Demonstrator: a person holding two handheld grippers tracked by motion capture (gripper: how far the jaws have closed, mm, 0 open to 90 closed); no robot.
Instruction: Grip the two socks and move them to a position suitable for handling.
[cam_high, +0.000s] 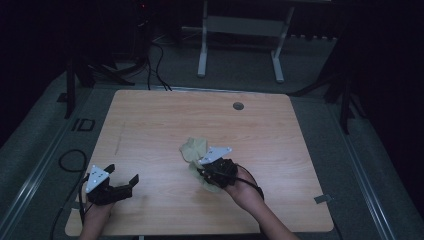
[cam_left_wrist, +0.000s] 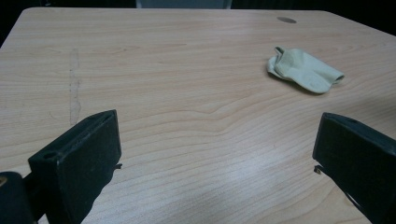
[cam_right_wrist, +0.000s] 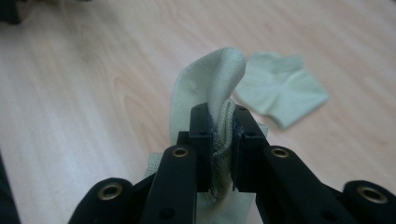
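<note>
Two pale green socks are on a wooden table (cam_high: 150, 120). One sock (cam_high: 194, 147) (cam_left_wrist: 306, 70) (cam_right_wrist: 280, 95) lies flat near the table's middle. My right gripper (cam_high: 204, 170) (cam_right_wrist: 219, 122) is just in front of it, shut on the second sock (cam_high: 210, 184) (cam_right_wrist: 210, 84). In the right gripper view this sock's fabric is pinched between the pads and arches up over the fingertips. My left gripper (cam_high: 122, 173) (cam_left_wrist: 215, 135) rests near the front left corner, its jaws wide open with nothing between them, apart from both socks.
A round cable hole (cam_high: 238, 106) (cam_left_wrist: 286, 19) sits near the table's far edge. A faint scuff line (cam_left_wrist: 74, 88) runs along the left side of the tabletop. A white desk frame (cam_high: 240, 30) stands on the floor beyond the table.
</note>
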